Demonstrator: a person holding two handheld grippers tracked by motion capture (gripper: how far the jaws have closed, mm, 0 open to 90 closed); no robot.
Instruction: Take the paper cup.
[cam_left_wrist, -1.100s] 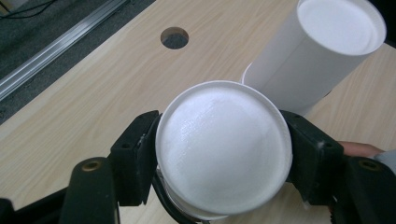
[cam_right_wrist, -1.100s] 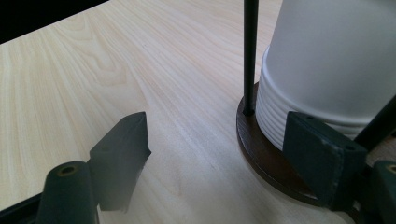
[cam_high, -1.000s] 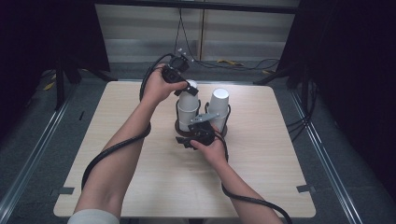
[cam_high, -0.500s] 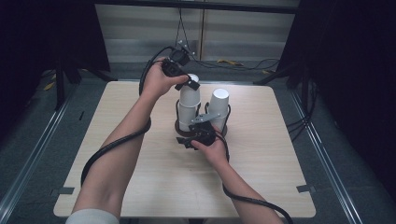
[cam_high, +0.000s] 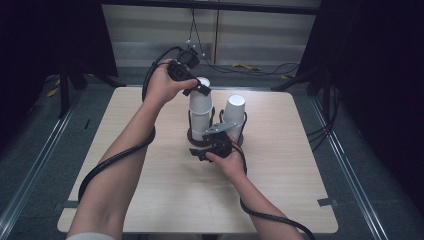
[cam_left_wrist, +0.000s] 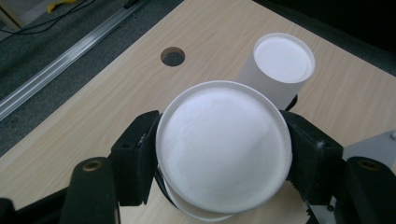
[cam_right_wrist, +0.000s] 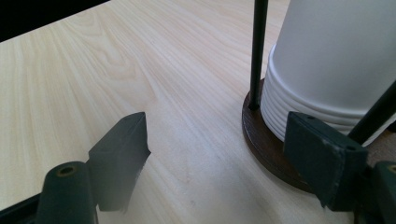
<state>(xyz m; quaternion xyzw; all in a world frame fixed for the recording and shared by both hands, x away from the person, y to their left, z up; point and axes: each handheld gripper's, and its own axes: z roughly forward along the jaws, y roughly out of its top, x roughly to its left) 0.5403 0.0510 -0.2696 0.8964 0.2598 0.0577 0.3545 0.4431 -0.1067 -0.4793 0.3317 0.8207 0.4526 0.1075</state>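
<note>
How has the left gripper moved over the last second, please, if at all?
Yes: the left gripper has lifted the top cup, rising away from the cup stack in its holder.

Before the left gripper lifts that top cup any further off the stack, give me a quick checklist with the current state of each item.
1. Left gripper clamped on the top cup: ok, both jaws press its sides in the left gripper view.
2. Top cup separated from the stack of cups: cannot tell; another rim shows just beneath it.
3. Left cup holder steadied: not ok, the right gripper is open beside the holder's wooden base, not gripping it.
4. Second cup stack out of the lift path: ok, it stands apart to the side.
5. Holder's black rods upright: ok.
</note>
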